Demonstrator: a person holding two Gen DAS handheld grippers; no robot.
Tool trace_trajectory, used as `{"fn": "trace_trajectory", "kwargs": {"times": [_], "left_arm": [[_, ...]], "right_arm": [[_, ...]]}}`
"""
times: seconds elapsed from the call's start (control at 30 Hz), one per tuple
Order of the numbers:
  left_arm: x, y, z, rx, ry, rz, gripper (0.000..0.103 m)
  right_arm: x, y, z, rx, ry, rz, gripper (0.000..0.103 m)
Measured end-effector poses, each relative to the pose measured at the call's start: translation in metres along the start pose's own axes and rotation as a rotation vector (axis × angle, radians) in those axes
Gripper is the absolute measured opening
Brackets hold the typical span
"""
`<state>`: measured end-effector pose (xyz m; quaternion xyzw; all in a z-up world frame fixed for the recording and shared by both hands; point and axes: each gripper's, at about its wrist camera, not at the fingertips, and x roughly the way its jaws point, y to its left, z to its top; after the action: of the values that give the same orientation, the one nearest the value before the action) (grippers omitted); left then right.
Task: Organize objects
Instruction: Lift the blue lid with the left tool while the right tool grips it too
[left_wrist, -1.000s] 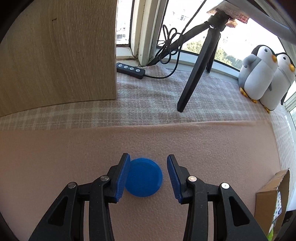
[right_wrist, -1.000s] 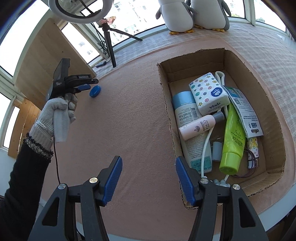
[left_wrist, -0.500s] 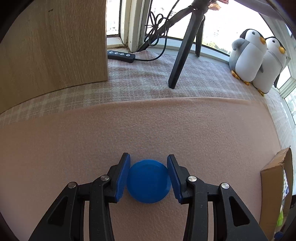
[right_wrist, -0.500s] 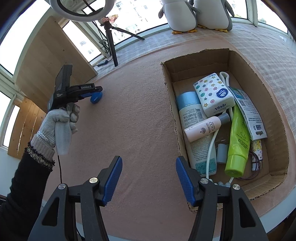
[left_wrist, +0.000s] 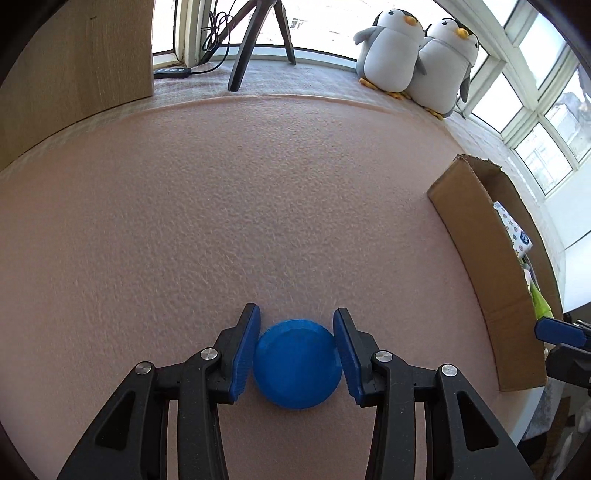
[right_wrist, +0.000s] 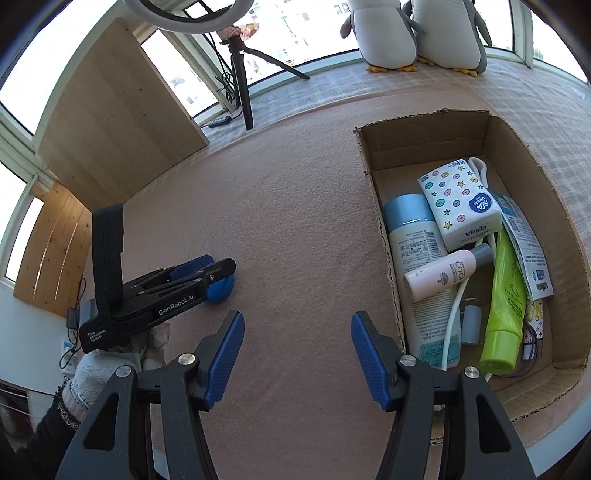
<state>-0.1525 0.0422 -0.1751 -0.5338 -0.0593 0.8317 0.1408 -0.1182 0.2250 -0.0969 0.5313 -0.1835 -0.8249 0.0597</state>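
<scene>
A round blue disc (left_wrist: 297, 363) sits between the blue pads of my left gripper (left_wrist: 296, 325), which is shut on it, both pads touching its rim. From the right wrist view the same left gripper (right_wrist: 221, 271) holds the disc (right_wrist: 222, 288) just over the pink mat (right_wrist: 295, 184), in a gloved hand (right_wrist: 99, 369). My right gripper (right_wrist: 297, 317) stands open with nothing between its fingers, near the mat's front edge, left of the cardboard box (right_wrist: 424, 127). The box holds a tissue pack (right_wrist: 460, 208), a green tube (right_wrist: 506, 299), bottles and small items.
Two plush penguins (left_wrist: 413, 48) sit at the back by the window. A black tripod (right_wrist: 242, 85) and a cabled controller (left_wrist: 171, 72) stand at the back left, beside a wooden board (right_wrist: 118, 122). The box (left_wrist: 476, 236) lies to the left gripper's right.
My left gripper closed onto the blue disc, then carried it forward and turned right toward the box. The right gripper stayed open and barely shifted.
</scene>
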Motion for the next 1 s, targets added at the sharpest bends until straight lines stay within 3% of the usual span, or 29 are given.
{"fn": "trace_trajectory", "kwargs": {"times": [0.23, 0.5, 0.7, 1.0], "left_arm": [[-0.019, -0.024, -0.045, 0.012, 0.026, -0.083, 0.044], [-0.043, -0.009, -0.07, 0.036, 0.05, -0.079, 0.048], [-0.042, -0.007, -0.075, 0.032, 0.059, -0.118, 0.047], [-0.039, -0.006, -0.071, 0.04, 0.056, -0.135, 0.046]], "right_arm": [[0.013, 0.01, -0.008, -0.029, 0.016, 0.013, 0.056], [0.033, 0.021, -0.017, -0.085, 0.033, 0.023, 0.057], [0.059, 0.038, -0.026, -0.159, 0.098, 0.033, 0.057], [0.088, 0.045, -0.025, -0.157, 0.193, 0.059, 0.056]]}}
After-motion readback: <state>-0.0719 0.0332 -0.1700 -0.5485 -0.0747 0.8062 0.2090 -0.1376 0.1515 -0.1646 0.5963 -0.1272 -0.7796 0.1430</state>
